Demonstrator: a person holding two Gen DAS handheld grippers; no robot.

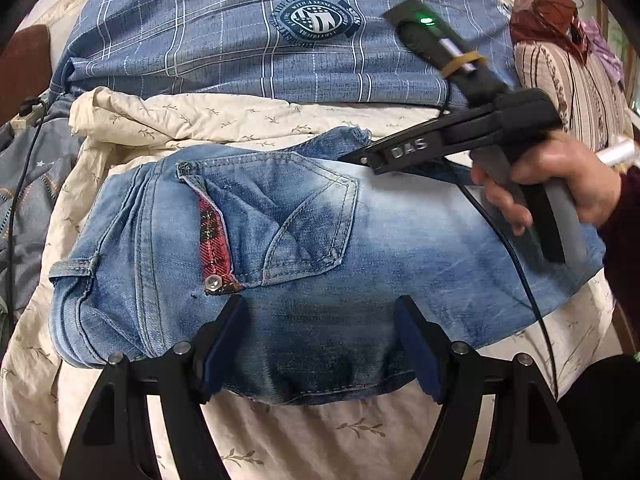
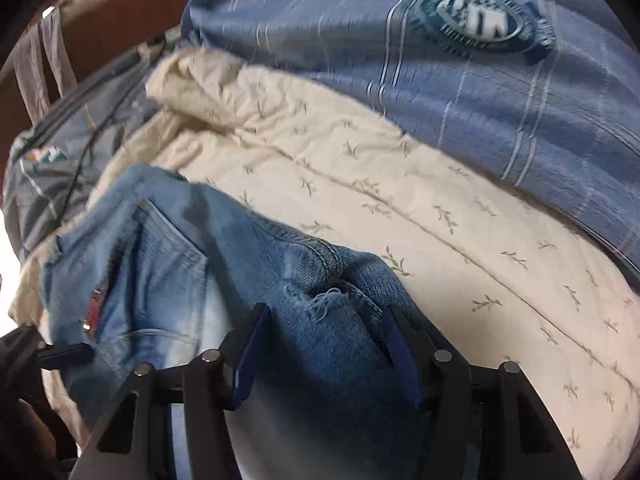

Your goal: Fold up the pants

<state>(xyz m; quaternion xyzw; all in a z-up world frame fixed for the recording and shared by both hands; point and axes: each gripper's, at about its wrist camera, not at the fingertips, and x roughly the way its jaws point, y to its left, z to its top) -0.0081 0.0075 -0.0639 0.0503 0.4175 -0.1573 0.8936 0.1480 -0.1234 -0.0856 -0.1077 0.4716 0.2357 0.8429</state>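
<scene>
Faded blue denim pants [image 1: 280, 248], folded, lying on cream leaf-print quilt [image 1: 248, 120] below blue plaid pillow [image 1: 224, 28]. Left gripper [image 1: 320, 308]: fingers apart, over near folded edge of denim, not clamped. Right gripper [image 2: 324, 320]: fingers apart, straddling frayed hem at far edge; clamping on cloth cannot be told

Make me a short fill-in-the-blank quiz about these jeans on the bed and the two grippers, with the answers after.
1. The folded jeans lie on a cream quilt printed with small ____.
2. The strip beside the jeans' back pocket is ____ plaid.
3. The left hand-held gripper has ____ finger pads.
4. The person's hand holds the ____ hand-held gripper.

Answers: leaf sprigs; red; blue; right
</scene>
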